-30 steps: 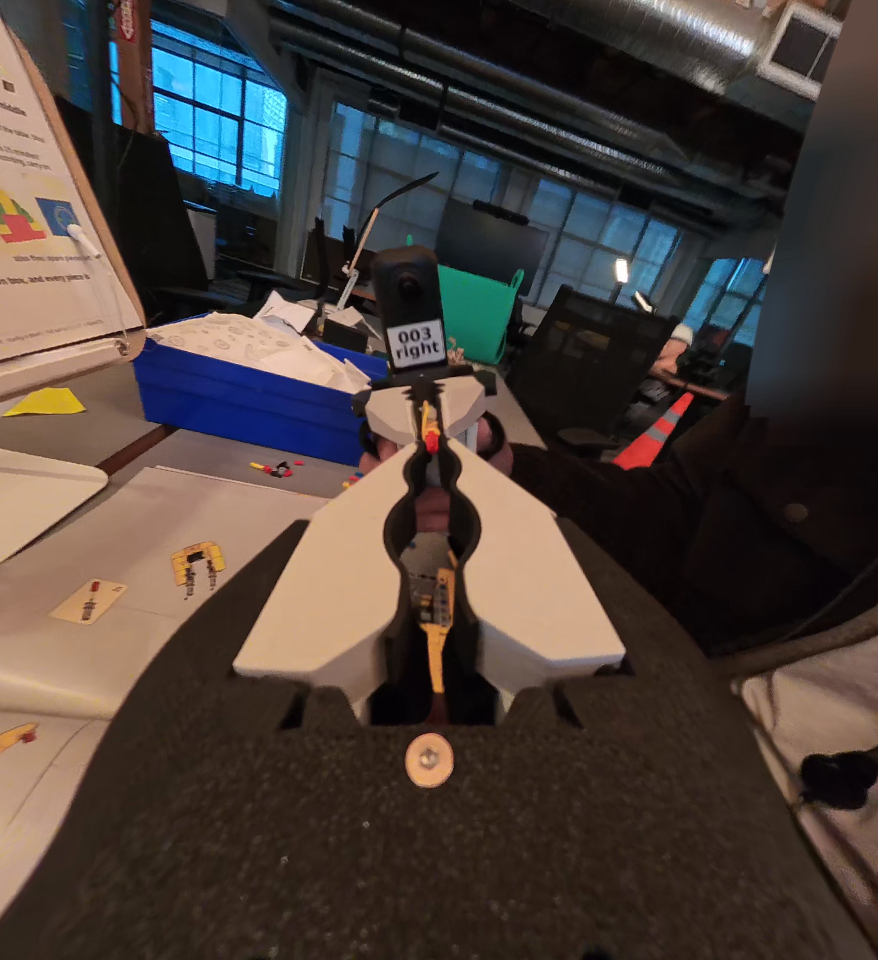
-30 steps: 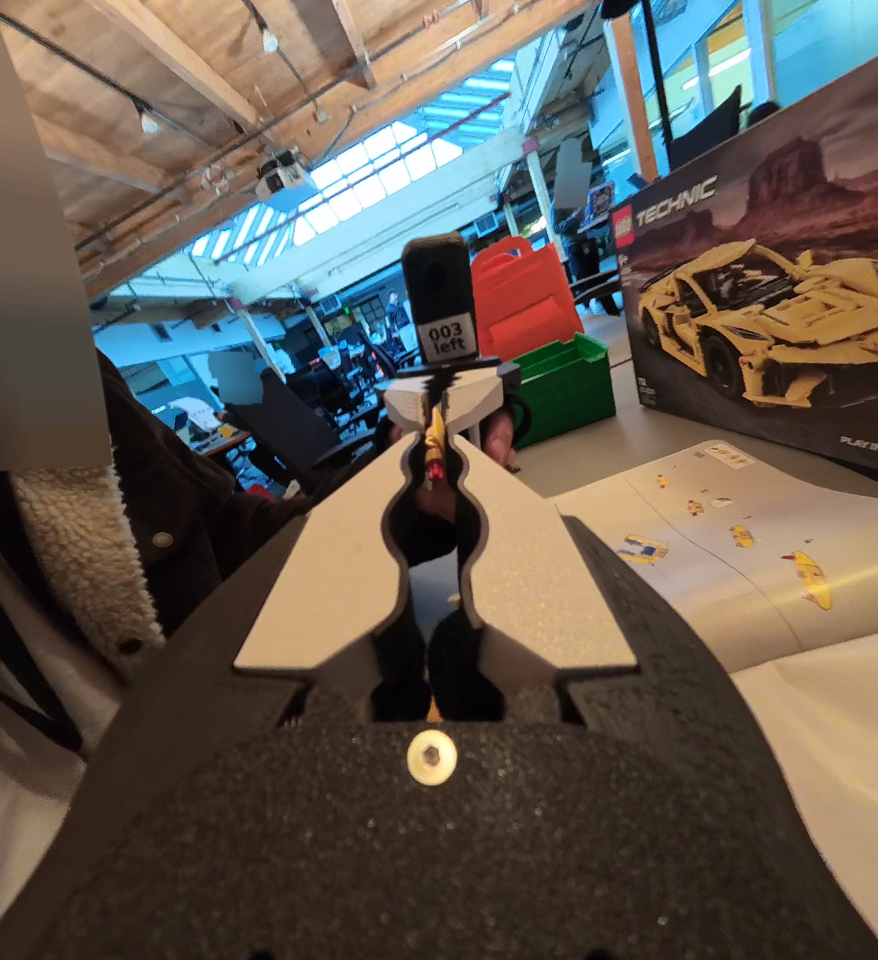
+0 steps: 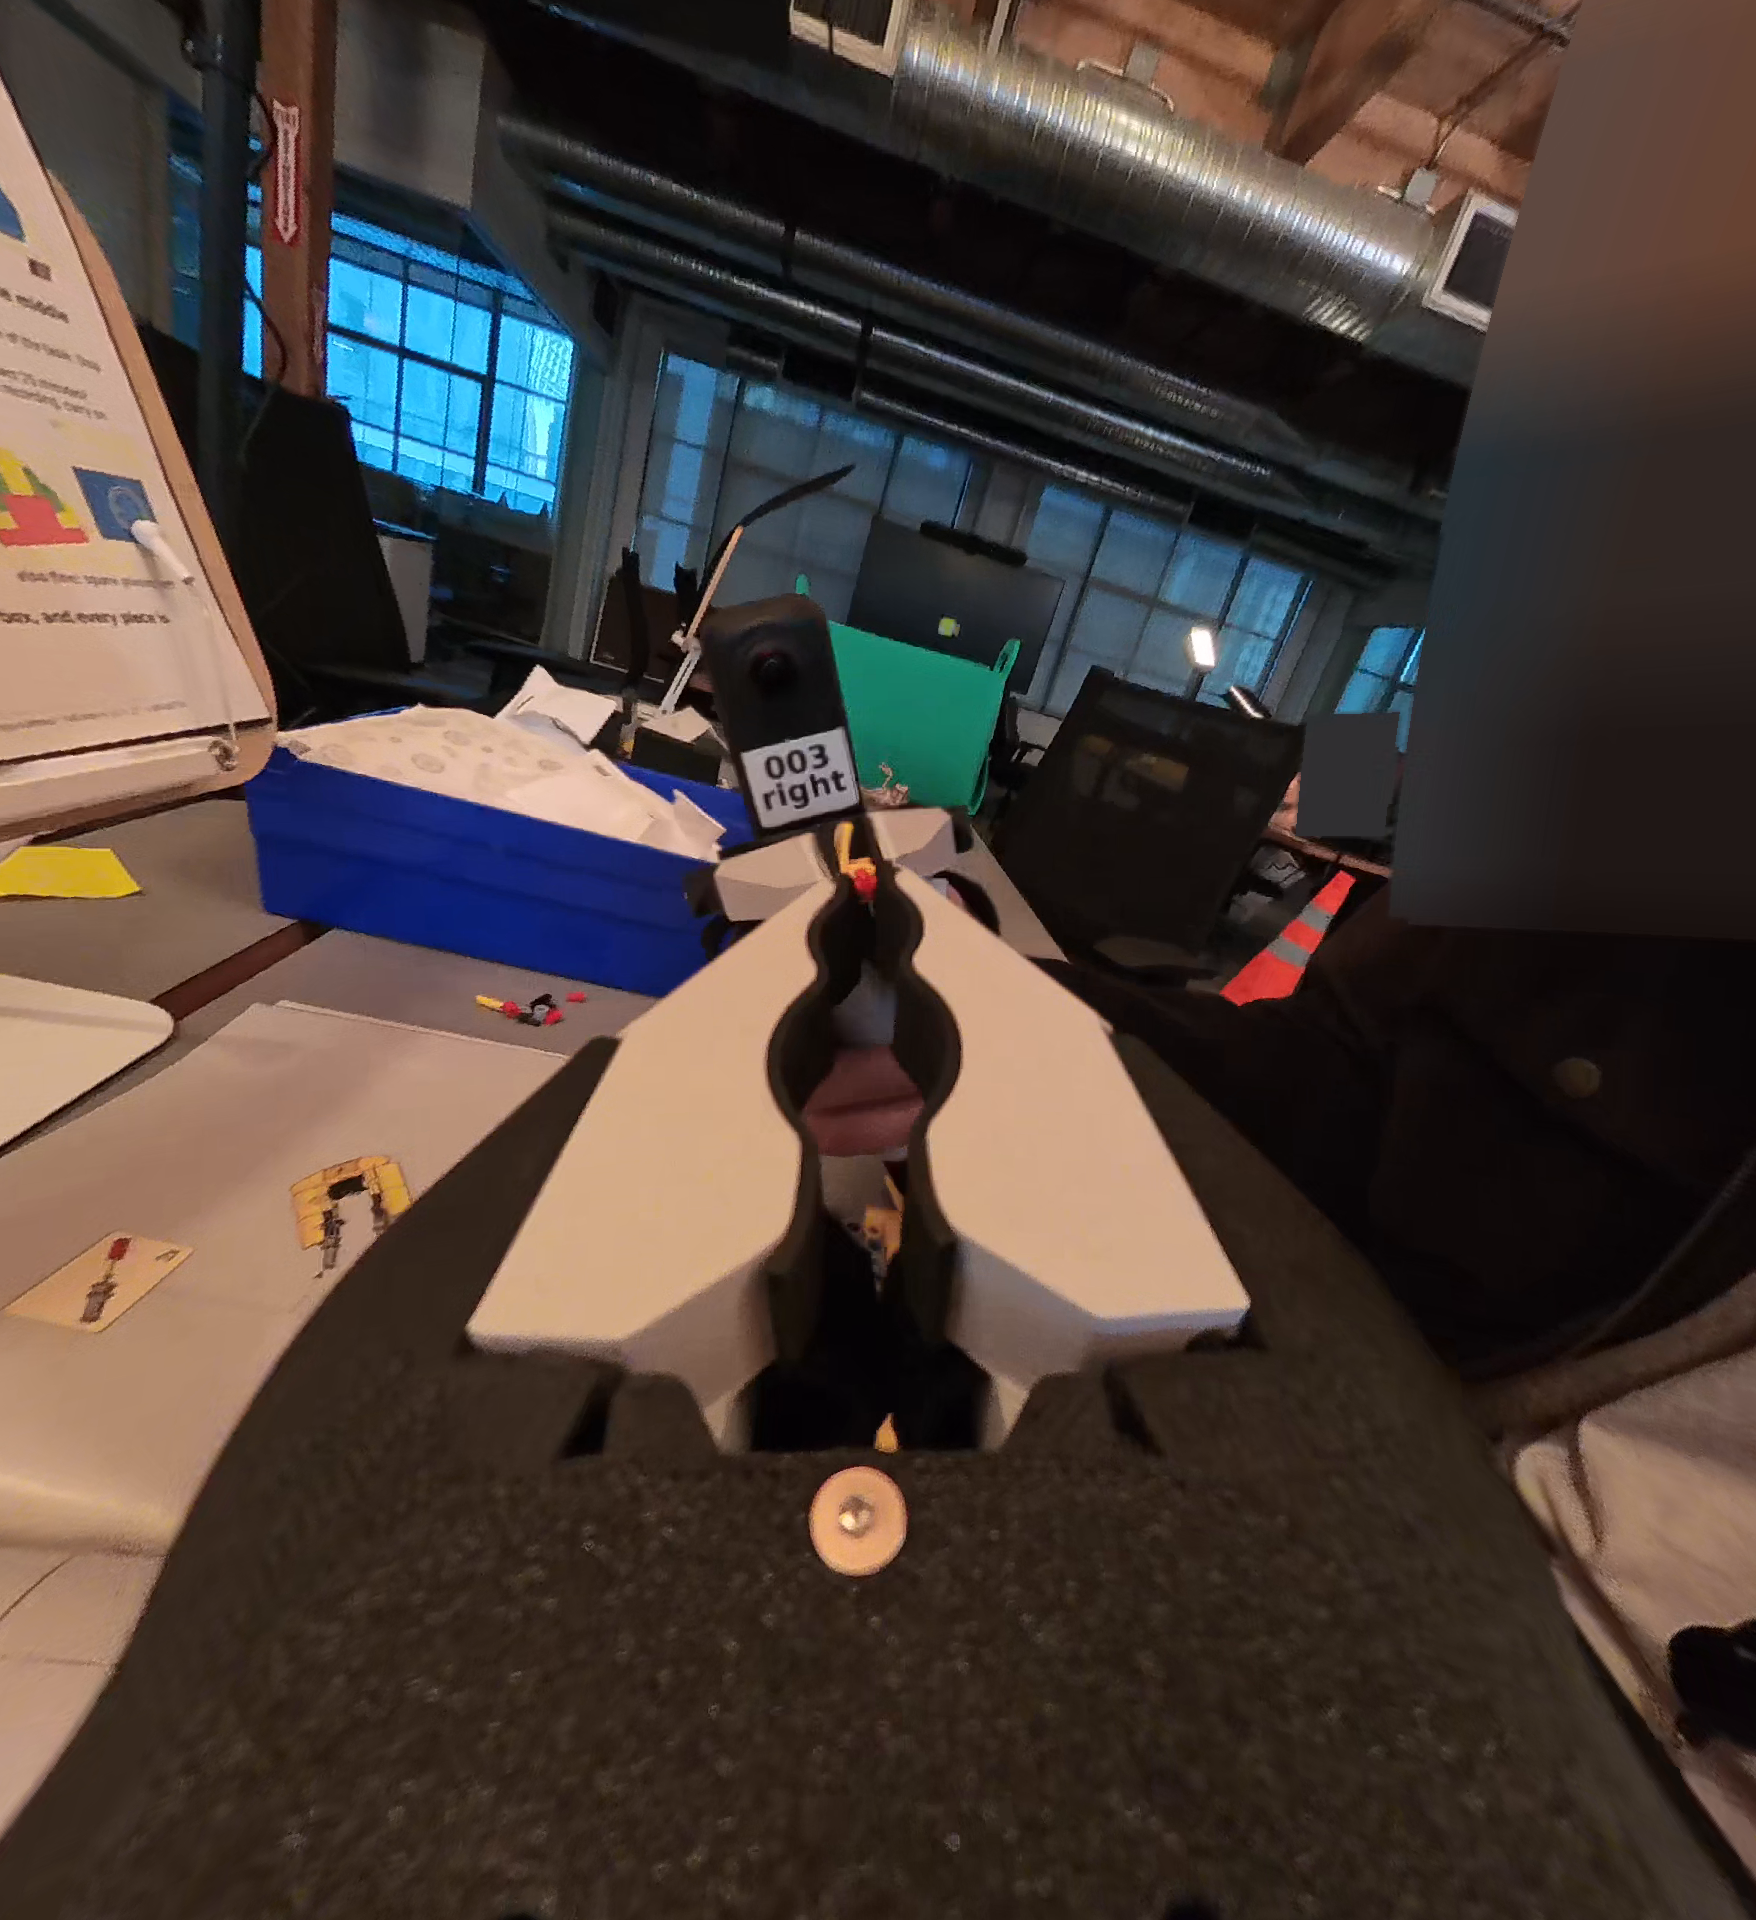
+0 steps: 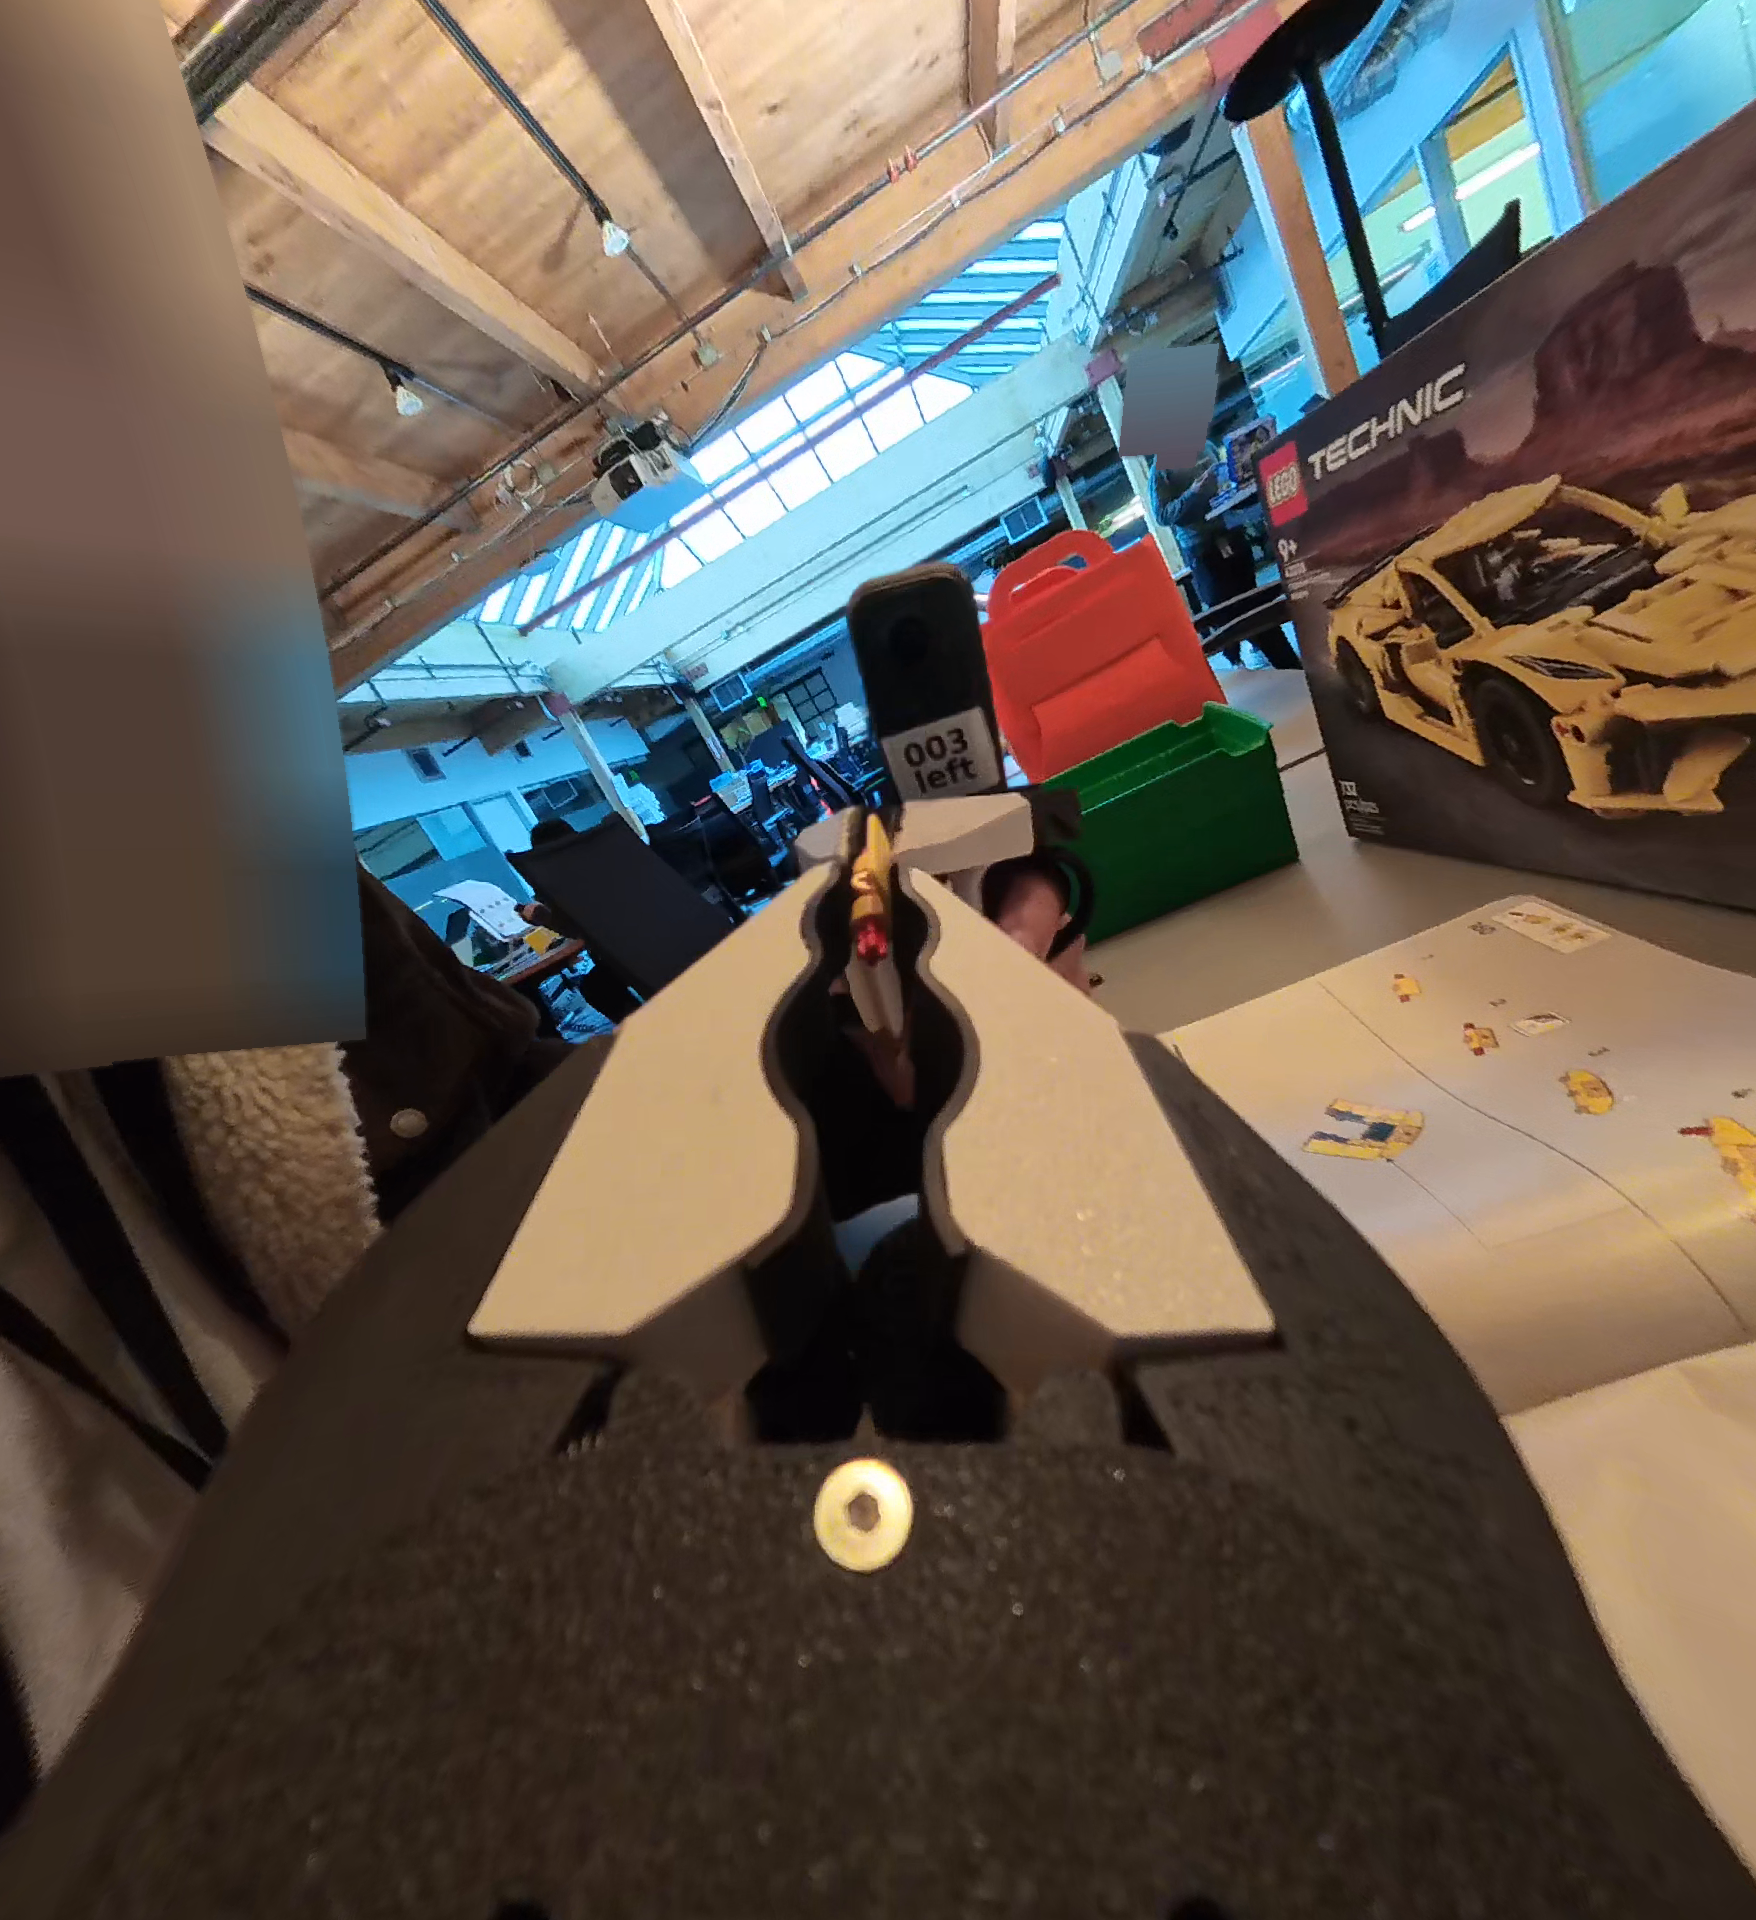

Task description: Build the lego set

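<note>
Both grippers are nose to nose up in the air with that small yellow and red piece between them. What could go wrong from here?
1. The yellow and red lego piece is pinched only at the tips of the right gripper and left gripper; a slip could drop it.
2. It is held off the table, so it might bounce away.

Your left wrist camera sits just behind the left gripper (image 3: 861,891), looks forward along its fingers, tilted slightly up, and faces the right gripper (image 3: 832,868) head-on at very close range, with the blue bin (image 3: 458,873) behind. Your right wrist camera looks along the right gripper (image 4: 869,883) the opposite way, meeting the left gripper (image 4: 915,836) nose to nose. Both views share the fingertip meeting point, the small yellow-and-red lego piece (image 4: 869,894) there and the open instruction booklet (image 4: 1476,1122) on the worktop (image 4: 1248,904).
</note>
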{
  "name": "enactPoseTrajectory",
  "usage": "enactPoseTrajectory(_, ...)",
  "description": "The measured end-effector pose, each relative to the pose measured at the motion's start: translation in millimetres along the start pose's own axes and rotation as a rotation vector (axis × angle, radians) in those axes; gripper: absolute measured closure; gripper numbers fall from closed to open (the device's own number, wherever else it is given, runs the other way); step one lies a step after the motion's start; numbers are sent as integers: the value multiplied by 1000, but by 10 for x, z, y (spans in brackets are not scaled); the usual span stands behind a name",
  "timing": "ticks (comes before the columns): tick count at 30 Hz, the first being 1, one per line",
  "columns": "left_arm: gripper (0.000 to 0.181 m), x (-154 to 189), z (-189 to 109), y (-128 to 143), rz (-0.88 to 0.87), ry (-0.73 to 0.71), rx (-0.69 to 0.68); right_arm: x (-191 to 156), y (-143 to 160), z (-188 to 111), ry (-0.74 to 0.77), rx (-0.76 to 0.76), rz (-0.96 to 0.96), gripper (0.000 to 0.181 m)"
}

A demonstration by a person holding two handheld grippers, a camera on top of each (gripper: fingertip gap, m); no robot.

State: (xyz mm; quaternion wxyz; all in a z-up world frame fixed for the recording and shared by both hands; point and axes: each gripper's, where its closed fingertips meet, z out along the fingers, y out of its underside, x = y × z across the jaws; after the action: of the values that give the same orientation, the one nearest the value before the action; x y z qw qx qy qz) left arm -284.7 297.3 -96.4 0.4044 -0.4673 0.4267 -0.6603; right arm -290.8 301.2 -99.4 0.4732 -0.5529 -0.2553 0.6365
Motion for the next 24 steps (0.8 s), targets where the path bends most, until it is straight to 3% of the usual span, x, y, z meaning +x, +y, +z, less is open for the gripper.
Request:
enactPoseTrajectory(7, 177, -91, -43, 89, 39, -66, -132, 116, 84, -18, 71, -90, -15, 175)
enactPoseTrajectory(17, 178, -50, -48, 128, 57, -50, -161, 81, 115, -36, 59, -132, -19, 175)
enactPoseTrajectory(24, 179, -101, -84, 264, 134, -115, -275, 169, 218, -43, 101, -175, -4, 175)
